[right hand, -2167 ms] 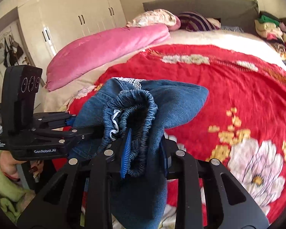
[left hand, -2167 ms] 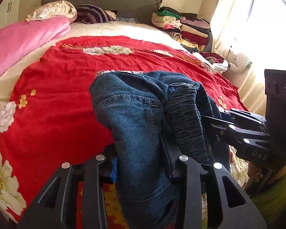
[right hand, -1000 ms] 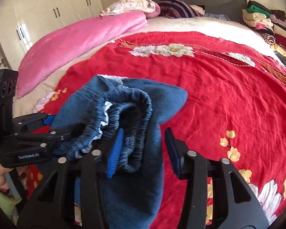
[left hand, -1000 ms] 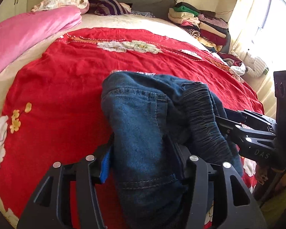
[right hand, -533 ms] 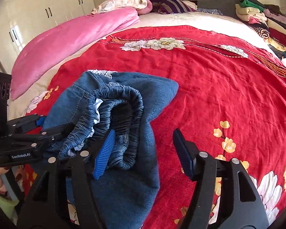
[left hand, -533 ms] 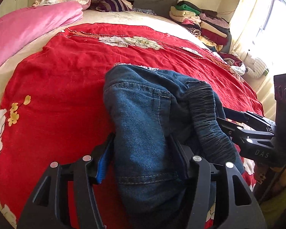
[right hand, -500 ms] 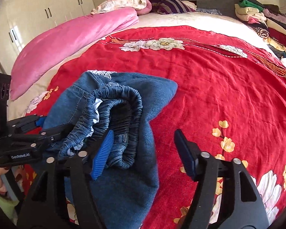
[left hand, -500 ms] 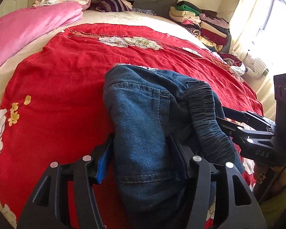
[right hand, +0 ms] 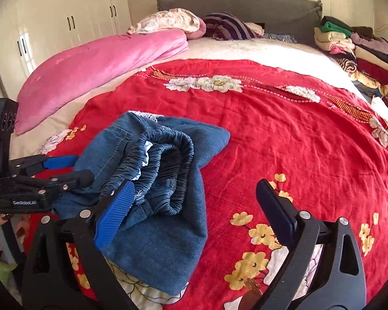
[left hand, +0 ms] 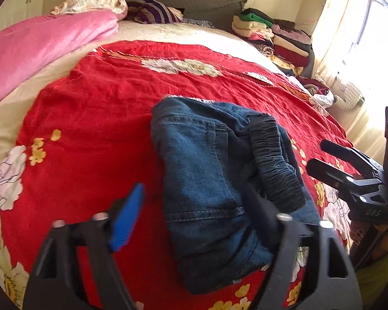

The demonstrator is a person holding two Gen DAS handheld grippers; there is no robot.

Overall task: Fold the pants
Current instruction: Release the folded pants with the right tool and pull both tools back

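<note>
The blue denim pants (left hand: 209,170) lie folded in a thick bundle on the red floral bedspread (left hand: 95,108), elastic waistband (left hand: 274,160) on top. My left gripper (left hand: 196,214) is open, its jaws wide apart at the near end of the bundle and not gripping it. My right gripper (right hand: 194,201) is open too, its left finger (right hand: 113,211) by the waistband (right hand: 165,160) of the pants (right hand: 157,222). Each gripper shows in the other's view: the right one (left hand: 320,155) at the bundle's right, the left one (right hand: 75,168) at its left.
A pink quilt (right hand: 95,67) lies along the left side of the bed. Pillows (right hand: 173,23) sit at the grey headboard (right hand: 245,2). A stack of folded clothes (right hand: 354,51) is at the far right corner. White wardrobes (right hand: 54,25) stand left; a curtained window (left hand: 370,33) is right.
Both grippers have opened and let go of the pants, the right first, then the left. The folded bundle now rests on the bedspread, and both grippers have drawn back a little.
</note>
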